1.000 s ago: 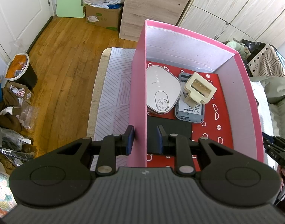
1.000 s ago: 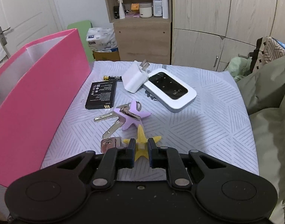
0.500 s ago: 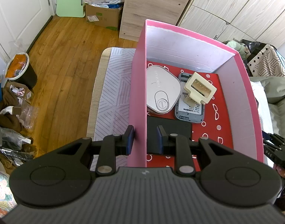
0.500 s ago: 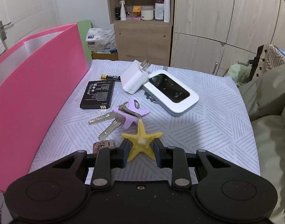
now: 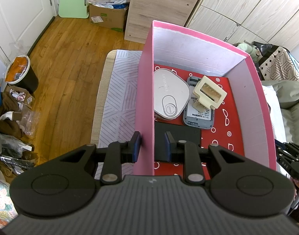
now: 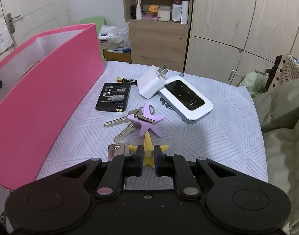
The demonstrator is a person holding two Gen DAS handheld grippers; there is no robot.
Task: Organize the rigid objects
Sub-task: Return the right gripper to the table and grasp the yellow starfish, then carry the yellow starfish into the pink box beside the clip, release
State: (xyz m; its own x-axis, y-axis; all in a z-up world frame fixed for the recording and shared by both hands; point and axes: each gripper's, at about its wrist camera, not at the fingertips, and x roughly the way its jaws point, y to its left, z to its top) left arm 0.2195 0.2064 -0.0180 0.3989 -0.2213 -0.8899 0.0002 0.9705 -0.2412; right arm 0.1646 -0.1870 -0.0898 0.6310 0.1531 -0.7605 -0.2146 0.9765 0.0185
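1. Left wrist view: the left gripper (image 5: 151,145) has its two fingers close together, one on each side of the left wall of the pink box (image 5: 144,101). They look like they are pinching that wall to keep the box steady.
2. Inside the box, on the red floor, lie a white rounded case (image 5: 170,94), a grey device (image 5: 198,115) with a cream plug part (image 5: 210,94) on top, and a flat black thing (image 5: 178,137) nearest the fingers.
3. Right wrist view: the right gripper (image 6: 148,155) is closing, with the yellow star (image 6: 148,150) between its fingers, and they seem to press on it. The star's long point aims away, toward the purple star with keys (image 6: 147,120).
4. A small metal piece (image 6: 116,150) lies just left of the yellow star.
5. Farther off lie a black battery (image 6: 113,98), a small battery (image 6: 127,80), a white charger (image 6: 151,83) and a white Wi-Fi box (image 6: 185,98).
6. The pink box is to the left, so I think the right hand must lift the star up and over to the left.
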